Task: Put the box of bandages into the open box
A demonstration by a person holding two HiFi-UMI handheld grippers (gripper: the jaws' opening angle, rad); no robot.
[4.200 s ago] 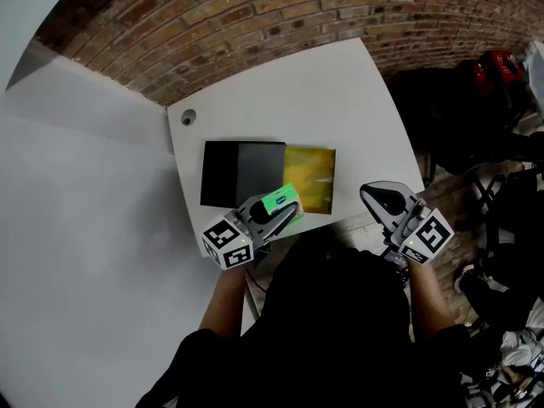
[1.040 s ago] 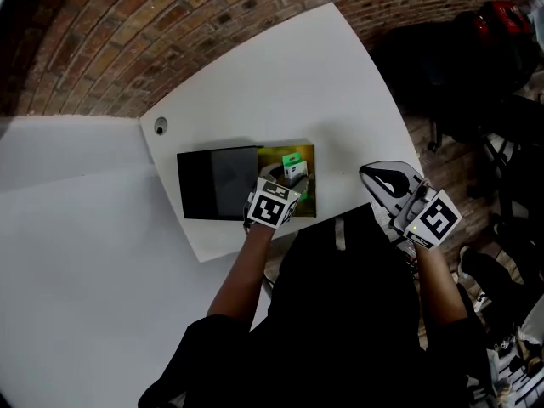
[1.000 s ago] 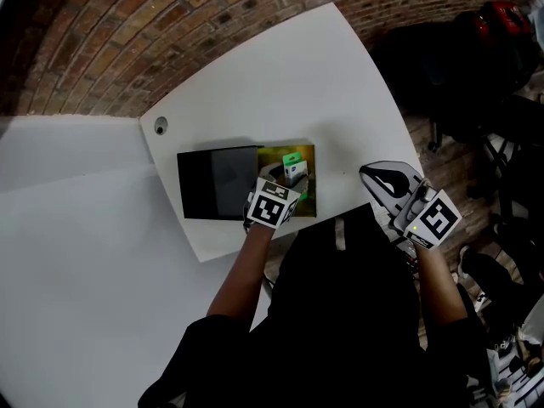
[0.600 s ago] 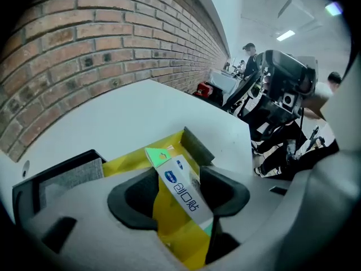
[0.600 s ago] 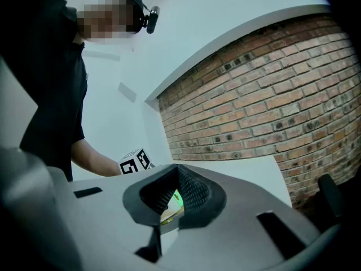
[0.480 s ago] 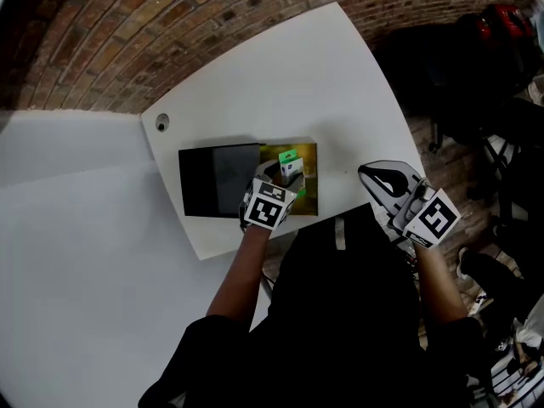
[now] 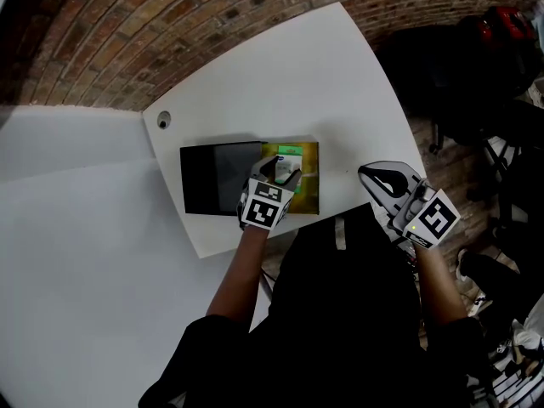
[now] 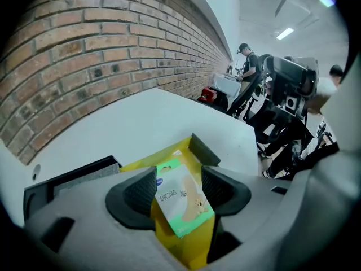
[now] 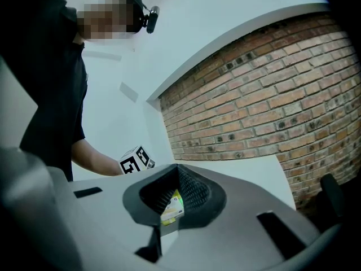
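Head view: a white worktop [image 7: 289, 83] stands against a red brick wall [image 7: 170, 24]. On it a flat black rectangular lid [image 7: 212, 178] lies touching an open yellow cardboard box [image 7: 309, 189]. The left tongs [image 7: 280, 173] hang over the yellow box's near-left part. The small green-and-white box of bandages [image 7: 289, 152] lies inside the yellow box, just past the tips. The right tongs [image 7: 367, 175] are held well apart from it, off the worktop's right edge.

Left gripper view: the left tongs [image 8: 177, 179] are spreading, their dark ribbed pads [image 8: 138, 192] standing clear on either side of the box of bandages [image 8: 181, 201]. It lies flat on the floor of the yellow box [image 8: 166, 233], print side up. The black lid [image 8: 67, 176] is to the left, with the worktop [image 8: 141, 123] and the brick wall [image 8: 84, 55] beyond.

Right gripper view: the right tongs [image 9: 177, 176] are pressed together at the tips and pinch nothing. A sliver of yellow and green shows far off through the slit below them. A bare forearm [image 9: 93, 160] and the left tongs' marker cube [image 9: 135, 160] show beyond, before the brick wall [image 9: 271, 95].
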